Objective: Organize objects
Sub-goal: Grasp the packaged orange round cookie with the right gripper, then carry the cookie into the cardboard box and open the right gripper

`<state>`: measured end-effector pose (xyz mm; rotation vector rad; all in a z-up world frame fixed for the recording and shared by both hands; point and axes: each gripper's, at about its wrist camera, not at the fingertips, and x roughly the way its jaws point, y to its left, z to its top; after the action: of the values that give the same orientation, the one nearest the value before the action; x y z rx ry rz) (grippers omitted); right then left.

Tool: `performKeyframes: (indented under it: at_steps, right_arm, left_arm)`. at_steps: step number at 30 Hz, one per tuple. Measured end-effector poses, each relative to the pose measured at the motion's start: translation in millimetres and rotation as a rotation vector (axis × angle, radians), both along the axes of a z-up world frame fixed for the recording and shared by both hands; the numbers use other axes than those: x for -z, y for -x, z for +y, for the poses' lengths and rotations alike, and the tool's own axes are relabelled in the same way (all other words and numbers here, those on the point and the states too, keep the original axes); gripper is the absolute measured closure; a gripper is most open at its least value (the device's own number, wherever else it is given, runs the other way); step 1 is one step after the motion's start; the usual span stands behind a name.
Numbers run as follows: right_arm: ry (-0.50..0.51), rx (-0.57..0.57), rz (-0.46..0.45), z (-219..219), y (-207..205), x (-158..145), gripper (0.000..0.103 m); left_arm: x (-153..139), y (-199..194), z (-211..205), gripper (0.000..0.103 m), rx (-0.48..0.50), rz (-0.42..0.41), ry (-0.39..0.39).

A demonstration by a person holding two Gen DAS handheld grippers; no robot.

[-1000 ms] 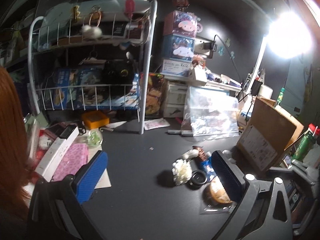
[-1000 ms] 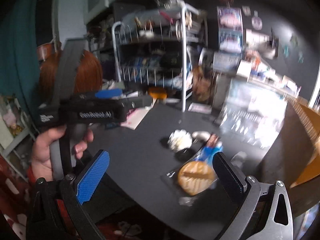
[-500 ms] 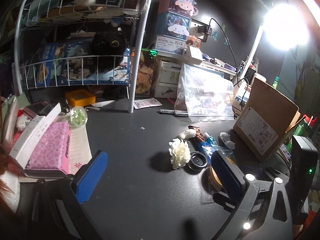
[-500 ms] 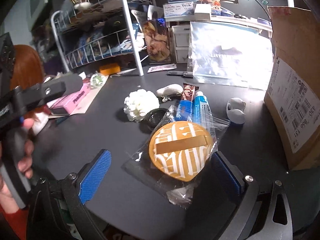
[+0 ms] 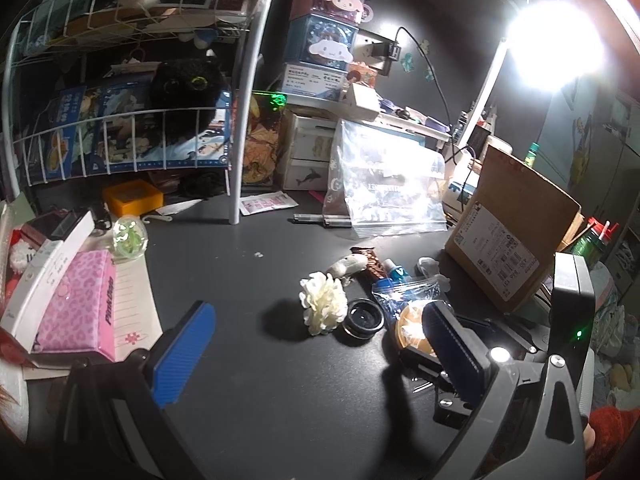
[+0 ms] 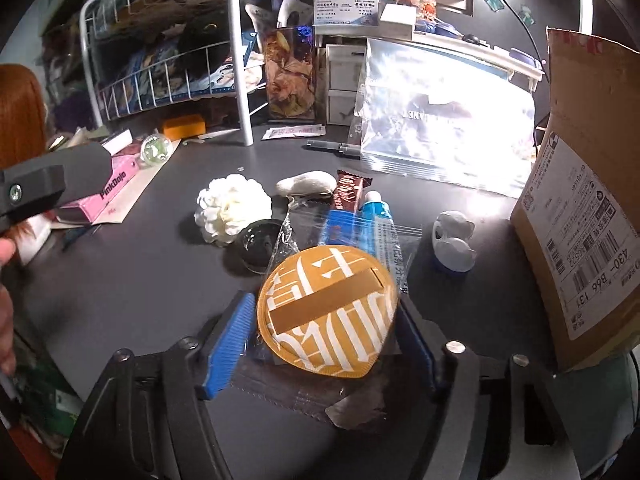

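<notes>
Now, view by view.

Left wrist view, left gripper (image 5: 316, 356): released, jaws wide apart, nothing between the blue pads; it hangs over bare dark table near the front edge.
Left wrist view, task's thing: a round orange pouch (image 5: 412, 330) in a clear bag lies toward the right front of the table, mostly hidden behind the right-hand pad of this gripper.
Left wrist view, neighbours: a white flower (image 5: 323, 307) and a black lens cap (image 5: 362, 318) sit just left of the pouch; a cardboard box (image 5: 510, 240) stands at the right edge.

Right wrist view, right gripper (image 6: 324, 340): its jaws have just been closing, and the pouch (image 6: 326, 312) sits squarely between them. The blue pad (image 6: 230, 340) on the left looks to meet the pouch's rim; the right one is partly hidden, so a firm clamp cannot be told for sure.
Right wrist view, relation: the pouch lies dead ahead of this gripper, its gold band running crosswise and slightly tilted, so the pads bear on its widest span.
Right wrist view, behind it: a blue tube (image 6: 372, 216) and a brown wrapper (image 6: 350, 192) in the same bag, toward the table's middle.
Nearer hand: the right, by a long way; the left is off to the side.
</notes>
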<state>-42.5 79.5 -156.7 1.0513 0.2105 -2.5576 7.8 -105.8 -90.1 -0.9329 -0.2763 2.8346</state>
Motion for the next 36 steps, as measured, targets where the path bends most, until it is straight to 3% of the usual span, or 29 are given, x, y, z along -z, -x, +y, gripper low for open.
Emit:
performKeyframes:
  at_steps: [4, 7, 11, 13, 14, 16, 20, 22, 24, 28, 36]
  right_arm:
    - [0.040, -0.051, -0.009, 17, -3, -3, 0.039]
    - [0.092, -0.092, -0.023, 31, -4, -11, 0.039]
    - [0.172, -0.228, -0.029, 38, -8, -33, 0.039]
    - [0.181, -0.292, -0.008, 36, -12, -49, 0.039]
    - [0.183, -0.321, 0.008, 36, -13, -58, 0.039]
    - [0.185, -0.359, 0.035, 35, -16, -72, 0.039]
    - [0.199, -0.421, 0.096, 39, -22, -103, 0.039]
    - [0.205, -0.438, 0.119, 42, -21, -115, 0.039]
    - [0.210, -0.444, 0.141, 48, -20, -127, 0.039]
    - [0.234, -0.432, 0.168, 65, -11, -148, 0.039]
    - [0.270, -0.303, 0.215, 122, 12, -181, 0.040]
  left_arm:
    - [-1, 8, 10, 0.000, 0.097, -0.021, -0.027]
    - [-2, 17, 20, 0.000, 0.226, -0.060, -0.084]
    - [-15, 29, 39, 0.001, 0.352, -0.102, -0.093]
    - [-26, 36, 45, 0.002, 0.402, -0.120, -0.133]
    - [-31, 40, 48, 0.004, 0.424, -0.135, -0.155]
    - [-40, 45, 54, 0.022, 0.454, -0.152, -0.172]
    - [-62, 55, 65, 0.037, 0.465, -0.162, -0.175]
    - [-75, 61, 68, 0.054, 0.477, -0.158, -0.197]
    - [-87, 67, 75, 0.061, 0.504, -0.160, -0.207]
    - [-114, 80, 98, 0.073, 0.544, -0.147, -0.183]
    - [-158, 126, 169, 0.078, 0.625, -0.155, -0.102]
